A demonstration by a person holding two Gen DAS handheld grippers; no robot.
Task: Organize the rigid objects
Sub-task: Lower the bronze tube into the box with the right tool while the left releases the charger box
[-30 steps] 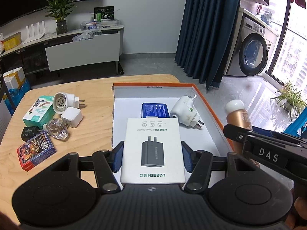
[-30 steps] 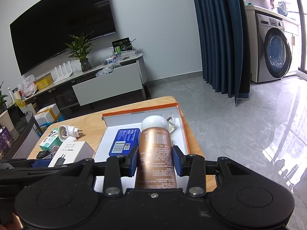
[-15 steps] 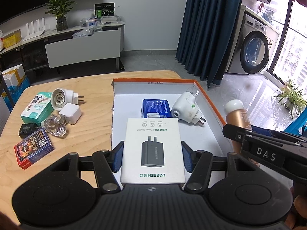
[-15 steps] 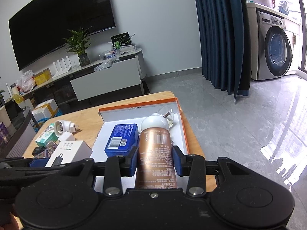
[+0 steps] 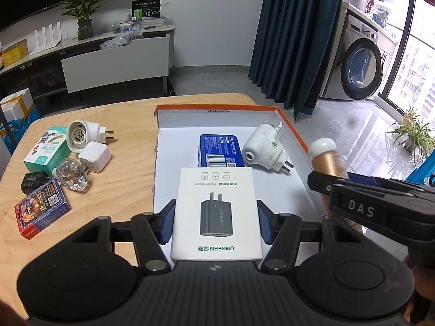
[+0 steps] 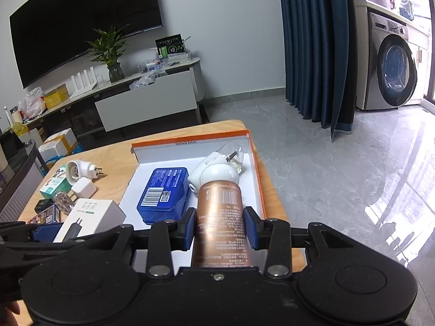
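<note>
My left gripper [image 5: 216, 224] is shut on a white power adapter box [image 5: 217, 212], held over the near end of the orange-rimmed white box [image 5: 295, 129]. My right gripper [image 6: 219, 228] is shut on a copper bottle with a white cap [image 6: 219, 217], above the box's near right part; the same copper bottle [image 5: 327, 163] shows in the left wrist view beside the box's right wall. Inside the box lie a blue tin [image 5: 219, 153] and a white plug-in device [image 5: 265, 150].
Left of the box on the wooden table [image 5: 122, 184] lie a green carton [image 5: 44, 154], a round white plug [image 5: 81, 135], a small white charger [image 5: 94, 157], a clear glass piece [image 5: 72, 175], a black adapter [image 5: 32, 182] and a red card box [image 5: 40, 207]. The table's right edge drops to grey floor.
The right gripper with the bottle has come a little forward and down over the box. The left gripper keeps the adapter box nearly still.
</note>
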